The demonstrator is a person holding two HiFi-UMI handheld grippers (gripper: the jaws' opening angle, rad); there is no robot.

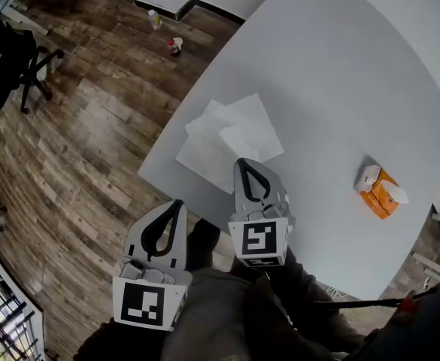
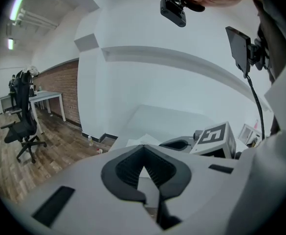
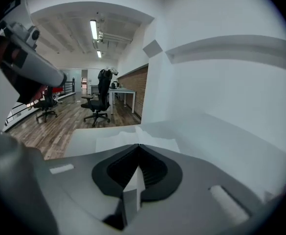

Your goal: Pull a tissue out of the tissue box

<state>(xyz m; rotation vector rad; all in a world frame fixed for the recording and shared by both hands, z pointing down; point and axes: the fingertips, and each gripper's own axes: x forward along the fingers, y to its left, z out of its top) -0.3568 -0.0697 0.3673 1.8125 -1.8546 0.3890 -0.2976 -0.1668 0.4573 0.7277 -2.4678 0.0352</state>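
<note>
Both tongs were pressed together with nothing pinched that I could make out; left gripper [image 1: 177,203] hung low off the near table edge, over the wooden floor [image 1: 77,126] and the person's lap, tips pointing at the table [image 1: 340,74]; in the left gripper view its tips met and the loop behind them showed only a pale patch of surface beyond; right gripper [image 1: 242,162] sat further forward over the table, tips touching each other at the near edge of the loose tissues [image 1: 227,143]; in the right gripper view a pale sliver showed in the slot between the closed jaws, and I couldn't tell whether it was paper or just the sheets and table seen through the gap; the loose tissues lay flat and overlapping near the table's left corner; tissue box [image 1: 379,195], orange, stood well apart to the right near the table's far-right edge, a white tissue [image 1: 368,176] sticking out of its top; neither gripper was near the box; on the floor past the table corner stood a small bottle [image 1: 154,19] with another small item [image 1: 175,46] beside it; a black office chair [image 1: 16,62] stood at far left.
</note>
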